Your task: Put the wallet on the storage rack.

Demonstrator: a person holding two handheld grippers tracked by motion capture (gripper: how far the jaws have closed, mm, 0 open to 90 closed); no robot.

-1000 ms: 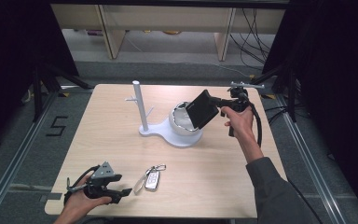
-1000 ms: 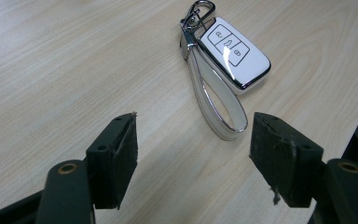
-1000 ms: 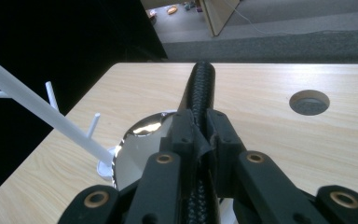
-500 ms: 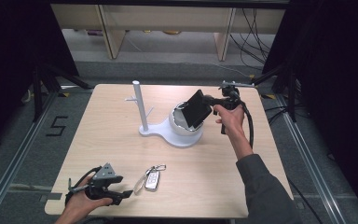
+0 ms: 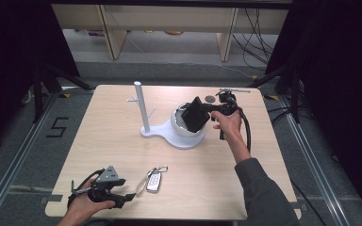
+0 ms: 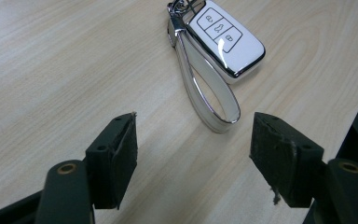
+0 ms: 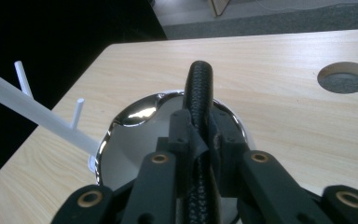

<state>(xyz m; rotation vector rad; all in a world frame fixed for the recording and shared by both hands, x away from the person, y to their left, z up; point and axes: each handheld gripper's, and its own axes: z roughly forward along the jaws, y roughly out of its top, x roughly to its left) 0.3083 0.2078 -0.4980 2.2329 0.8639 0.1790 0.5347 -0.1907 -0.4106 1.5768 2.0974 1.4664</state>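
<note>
- The right gripper (image 7: 199, 126) has its jaws nearly closed, pinching a black wallet (image 7: 199, 84) by its lower edge. The jaws have just been opening a little, yet the wallet sits between the pads and looks gripped.
- Held edge-on and upright, the wallet hangs above the white bowl (image 7: 130, 114). I judge this thin-edge grip is chosen so it can be let down into the bowl without the jaws striking the rim.
- In the high view the right gripper (image 5: 206, 109) reaches in from the right with the wallet (image 5: 194, 114) tilted over the bowl (image 5: 184, 133), right of centre on the worktop (image 5: 122, 141).
- The bowl shares a base with a white post (image 5: 141, 106) bearing short pegs, probably for hanging keys.
- The left gripper (image 6: 193, 144) has its jaws wide apart and empty, low over the worktop and aimed at the loop strap (image 6: 205, 93) of a white key fob (image 6: 226, 39). The strap is likely the easier part to pinch.
- In the high view the left gripper (image 5: 127, 197) lies at the near left edge, with the key fob (image 5: 154, 181) just to its right.
- A round hole (image 7: 345, 77) is cut in the far worktop.
- Writing: the fob shows three button icons but no brand I can read; the wallet's woven face carries no visible label; a "5" (image 5: 59, 127) is marked on the floor to the left.
</note>
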